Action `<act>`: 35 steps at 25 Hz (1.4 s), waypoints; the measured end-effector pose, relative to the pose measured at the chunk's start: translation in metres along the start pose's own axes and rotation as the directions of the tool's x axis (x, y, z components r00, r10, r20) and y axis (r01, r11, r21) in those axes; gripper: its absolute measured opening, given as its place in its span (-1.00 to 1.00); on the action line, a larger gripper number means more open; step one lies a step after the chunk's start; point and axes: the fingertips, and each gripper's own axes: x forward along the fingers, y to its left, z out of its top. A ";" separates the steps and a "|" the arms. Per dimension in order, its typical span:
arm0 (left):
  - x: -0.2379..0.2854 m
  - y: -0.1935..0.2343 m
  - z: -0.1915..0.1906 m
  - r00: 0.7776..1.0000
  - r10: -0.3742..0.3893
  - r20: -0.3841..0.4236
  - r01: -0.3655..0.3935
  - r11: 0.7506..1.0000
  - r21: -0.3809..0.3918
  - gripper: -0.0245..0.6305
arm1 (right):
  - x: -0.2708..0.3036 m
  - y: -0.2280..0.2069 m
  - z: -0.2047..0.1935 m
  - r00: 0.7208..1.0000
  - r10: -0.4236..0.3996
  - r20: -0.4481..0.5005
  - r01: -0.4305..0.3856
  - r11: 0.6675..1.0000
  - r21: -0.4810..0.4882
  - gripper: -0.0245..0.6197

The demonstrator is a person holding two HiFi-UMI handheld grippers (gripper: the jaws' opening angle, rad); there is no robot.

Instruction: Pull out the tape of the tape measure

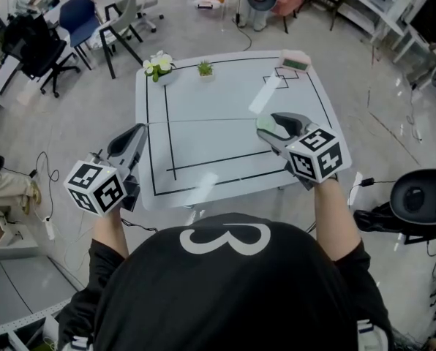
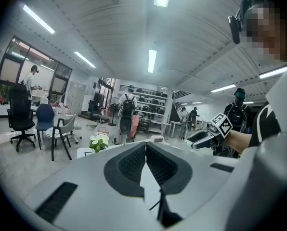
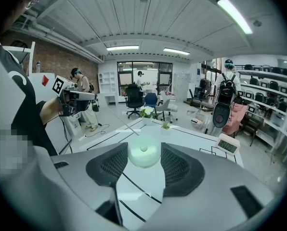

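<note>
Left tongs: the left gripper is hanging off the table's left edge, clear of the top. In its own view the jaws are pressing together at the tips, and I am seeing nothing caught between them.
Left tongs, unclear part: a thin dark line is showing low in the gap behind the pads; I am not managing to tell what it is.
Right tongs: the right gripper is reaching over the right half of the table. Its jaws are closing on the tape measure, one pad on each side.
Tape measure: the pale green, round tape measure is sitting between the right pads, above the tabletop. In the head view only a sliver of it is peeking past the jaws.
Tape blade: I am not making out any drawn-out tape in any view; the case's lower part is hiding behind the jaws.
Marker cubes: the left cube and the right cube are covering both hands in the head view.
Far edge: a potted flower and a small green plant are standing there, well apart from both tongs.
Far right corner: a small digital clock is standing there; its digits are reading too small for me.
Table front: my own black shirt is cutting off the near edge.
</note>
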 end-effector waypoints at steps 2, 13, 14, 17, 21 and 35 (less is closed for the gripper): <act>-0.002 0.004 0.000 1.000 0.013 0.003 -0.013 1.000 -0.008 -0.91 | -0.002 -0.003 -0.002 1.000 -0.008 -0.004 0.008 1.000 0.003 -0.23; -0.009 0.025 0.000 0.994 0.107 0.027 -0.106 0.994 -0.040 -0.91 | -0.005 -0.016 -0.010 1.000 -0.025 -0.004 0.025 0.999 0.024 -0.23; -0.008 0.025 0.000 0.993 0.111 0.027 -0.110 0.993 -0.042 -0.91 | -0.005 -0.016 -0.009 1.000 -0.025 -0.004 0.025 0.999 0.023 -0.23; -0.004 0.026 0.000 0.993 0.114 0.020 -0.113 0.992 -0.047 -0.91 | -0.003 -0.018 -0.008 1.000 -0.029 -0.008 0.029 0.999 0.017 -0.23; 0.004 0.023 -0.002 0.995 0.100 0.012 -0.100 0.994 -0.051 -0.91 | 0.000 -0.019 -0.008 1.000 -0.023 -0.011 0.023 1.000 0.009 -0.23; 0.047 0.009 -0.018 0.998 0.047 -0.043 -0.050 0.997 -0.062 -0.91 | 0.020 -0.030 -0.006 0.999 0.009 -0.033 -0.010 1.000 -0.025 -0.23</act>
